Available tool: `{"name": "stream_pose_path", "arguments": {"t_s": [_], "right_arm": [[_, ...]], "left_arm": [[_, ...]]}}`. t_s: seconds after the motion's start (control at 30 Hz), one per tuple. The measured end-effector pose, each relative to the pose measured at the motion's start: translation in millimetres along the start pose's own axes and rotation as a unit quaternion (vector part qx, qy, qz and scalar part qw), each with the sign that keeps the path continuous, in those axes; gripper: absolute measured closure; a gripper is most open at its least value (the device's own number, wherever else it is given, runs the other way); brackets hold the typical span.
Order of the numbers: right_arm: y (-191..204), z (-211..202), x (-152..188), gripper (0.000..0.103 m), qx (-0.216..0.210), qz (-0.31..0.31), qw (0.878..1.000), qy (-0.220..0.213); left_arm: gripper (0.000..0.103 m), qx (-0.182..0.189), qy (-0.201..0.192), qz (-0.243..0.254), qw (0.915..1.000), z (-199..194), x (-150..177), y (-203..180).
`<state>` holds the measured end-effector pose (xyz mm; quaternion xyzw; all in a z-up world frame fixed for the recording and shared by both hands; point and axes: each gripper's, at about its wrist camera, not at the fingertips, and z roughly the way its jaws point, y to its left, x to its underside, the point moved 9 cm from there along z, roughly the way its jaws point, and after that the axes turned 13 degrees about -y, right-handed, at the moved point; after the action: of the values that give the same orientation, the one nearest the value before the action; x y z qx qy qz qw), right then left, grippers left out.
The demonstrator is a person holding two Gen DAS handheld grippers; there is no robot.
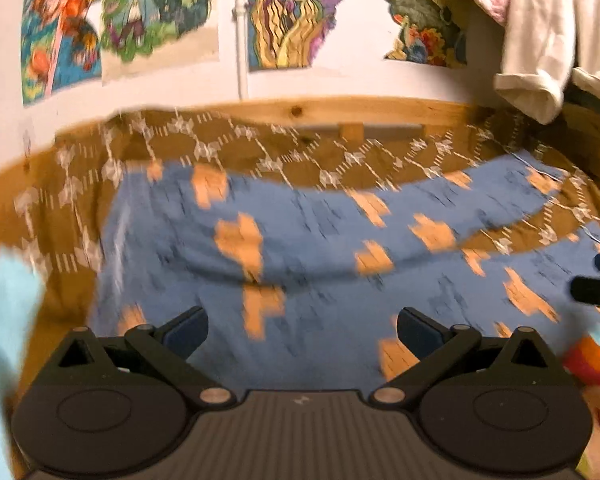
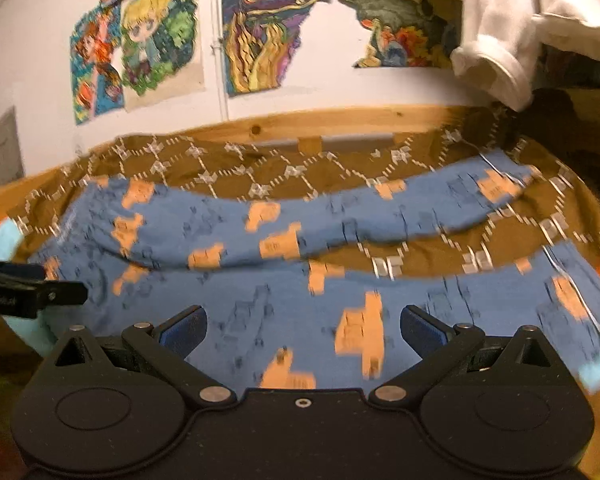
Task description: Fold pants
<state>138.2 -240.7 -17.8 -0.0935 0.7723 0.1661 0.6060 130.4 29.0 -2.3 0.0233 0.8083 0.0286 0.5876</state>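
Note:
Blue pants [image 1: 320, 248] with orange patches lie spread flat on a brown patterned bedspread [image 1: 260, 152], both legs running off to the right with a strip of bedspread between them. My left gripper [image 1: 302, 330] hovers open over the waist end, nothing between its blue pads. The right gripper's fingers [image 1: 596, 288] poke in at the right edge of that view. In the right wrist view the pants [image 2: 300, 232] fill the middle, and my right gripper [image 2: 303, 330] stands open above the near leg. The left gripper's fingers [image 2: 28, 292] show at the left edge.
A wooden bed frame [image 1: 340, 110] runs along the far side against a white wall with colourful posters [image 1: 160, 12]. White and pink cloth [image 1: 548, 40] hangs at the upper right. Light blue and orange fabric [image 1: 8, 312] lies at the near left and right edges.

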Motion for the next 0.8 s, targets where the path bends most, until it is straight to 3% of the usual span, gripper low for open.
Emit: {"name": "stream_pose_path", "arguments": {"t_s": [0.1, 0.23, 0.33, 0.5, 0.57, 0.67, 0.8], "right_arm": [[-7.3, 25.6, -31.7, 0.001, -0.061, 0.002, 0.998, -0.002], [-13.2, 81.6, -62.7, 0.001, -0.130, -0.030, 0.987, 0.085], [-19.5, 127.0, -80.8, 0.001, -0.133, -0.091, 0.981, 0.106], [-27.0, 214.2, -84.9, 0.001, -0.183, -0.119, 0.959, 0.179], [-24.1, 243.0, -82.4, 0.001, -0.210, -0.135, 0.947, 0.204], [-20.3, 280.1, -75.0, 0.008, -0.237, -0.171, 0.925, 0.243], [-15.4, 316.7, -64.3, 0.014, -0.255, -0.212, 0.902, 0.277]], "left_arm": [[0.000, -0.002, -0.014, 0.040, 0.9991, 23.2, -42.4, 16.6], [0.000, -0.008, -0.018, 0.114, 0.9933, 67.4, -96.7, 35.4], [0.000, 0.018, 0.009, 0.147, 0.9889, 108.5, -117.2, 44.7], [0.000, 0.052, 0.058, 0.225, 0.9712, 167.7, -107.4, 59.1], [0.002, 0.055, 0.075, 0.229, 0.9689, 184.6, -101.5, 67.8], [0.010, 0.077, 0.103, 0.211, 0.9691, 205.6, -96.1, 76.0], [0.032, 0.102, 0.151, 0.201, 0.9625, 221.1, -80.3, 83.6]]}}
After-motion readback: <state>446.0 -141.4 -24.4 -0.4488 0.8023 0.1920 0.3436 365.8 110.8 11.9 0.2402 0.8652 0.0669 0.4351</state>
